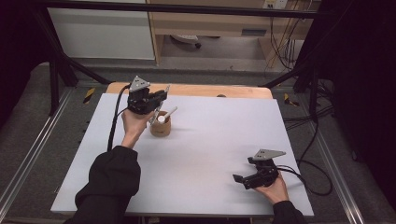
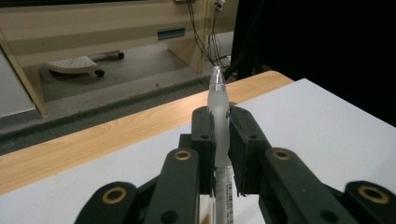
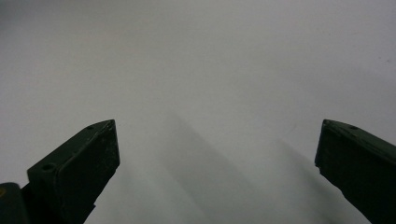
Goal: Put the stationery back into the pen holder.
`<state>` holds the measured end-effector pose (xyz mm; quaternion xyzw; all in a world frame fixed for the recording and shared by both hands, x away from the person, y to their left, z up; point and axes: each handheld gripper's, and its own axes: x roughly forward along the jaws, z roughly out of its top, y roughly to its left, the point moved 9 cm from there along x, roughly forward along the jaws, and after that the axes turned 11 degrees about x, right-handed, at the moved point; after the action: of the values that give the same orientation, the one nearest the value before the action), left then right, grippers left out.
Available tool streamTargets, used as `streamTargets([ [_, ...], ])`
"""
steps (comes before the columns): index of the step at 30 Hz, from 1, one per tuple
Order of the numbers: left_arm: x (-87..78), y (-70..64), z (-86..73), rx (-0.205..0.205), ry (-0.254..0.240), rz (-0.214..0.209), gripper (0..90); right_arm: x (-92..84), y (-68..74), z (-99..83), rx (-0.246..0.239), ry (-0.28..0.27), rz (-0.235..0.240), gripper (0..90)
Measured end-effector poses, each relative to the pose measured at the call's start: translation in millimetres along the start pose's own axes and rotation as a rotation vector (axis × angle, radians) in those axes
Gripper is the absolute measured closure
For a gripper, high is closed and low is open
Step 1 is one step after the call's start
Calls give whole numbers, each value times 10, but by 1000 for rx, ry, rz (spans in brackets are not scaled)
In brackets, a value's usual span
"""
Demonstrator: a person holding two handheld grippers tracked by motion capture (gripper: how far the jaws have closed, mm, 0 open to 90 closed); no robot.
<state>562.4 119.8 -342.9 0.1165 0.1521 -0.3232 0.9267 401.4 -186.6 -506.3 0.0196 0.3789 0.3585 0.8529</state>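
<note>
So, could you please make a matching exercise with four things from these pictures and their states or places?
Things:
1. left gripper
2. right gripper
3. wooden cup
4. pen

States or places:
A. stands on the white table, with a white stick in it
B. jaws wide apart, nothing between them
C. clamped between two black jaws, tip pointing away
D. shut on a slim thing, above the cup

Pairs: 1-D, 2-B, 3-A, 4-C

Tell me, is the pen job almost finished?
Partly. One white pen already leans in the wooden cup. The left gripper is shut on a frosted pen beside the cup, not yet in. The right gripper waits open over the white table.
</note>
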Motion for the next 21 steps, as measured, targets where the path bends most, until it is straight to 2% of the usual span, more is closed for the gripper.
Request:
streamTargets([
  [11,173,94,104,19,-33,19,801,-6,0,-1,0,1,-1,6],
  [21,394,225,38,11,-28,34,801,-6,3,-6,0,3,1,6],
])
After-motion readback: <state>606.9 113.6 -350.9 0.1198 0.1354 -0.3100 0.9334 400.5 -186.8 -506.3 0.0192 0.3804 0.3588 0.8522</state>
